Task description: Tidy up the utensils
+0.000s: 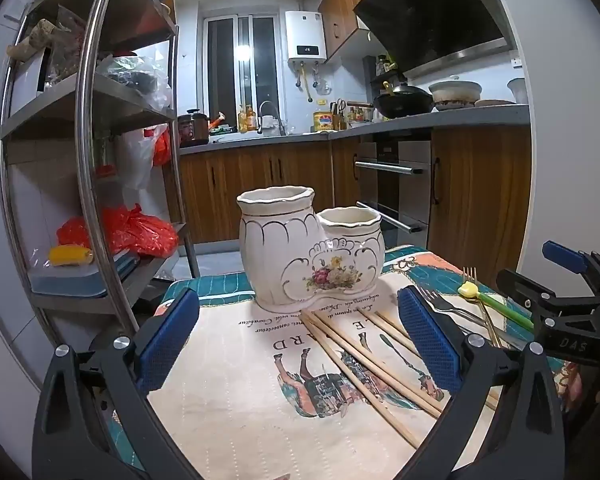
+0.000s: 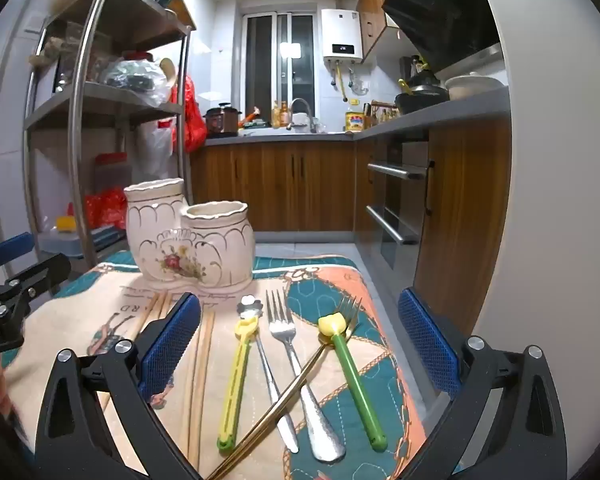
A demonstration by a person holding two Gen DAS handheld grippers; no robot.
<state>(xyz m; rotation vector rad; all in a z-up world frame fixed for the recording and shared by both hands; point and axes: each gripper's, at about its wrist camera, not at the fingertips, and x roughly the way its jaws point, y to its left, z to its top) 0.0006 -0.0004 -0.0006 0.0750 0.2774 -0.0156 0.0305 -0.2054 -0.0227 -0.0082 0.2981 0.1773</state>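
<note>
Both grippers stand at full spread above the patterned tablecloth and hold nothing. The left gripper has its blue pads wide apart; the wooden chopsticks lie on the cloth between and below them, with no contact visible. The right gripper is equally wide open and hovers over the cutlery without gripping any item. The ceramic utensil holder stands upright near the far edge of the cloth; it has two joined compartments, a taller one and a shorter one with a floral motif. The contents of either compartment cannot be determined, as only the rims are visible. On the cloth, right of the chopsticks, lie a yellow-handled utensil, a steel fork, a gold fork crossing diagonally over it, and a green-handled utensil.
</note>
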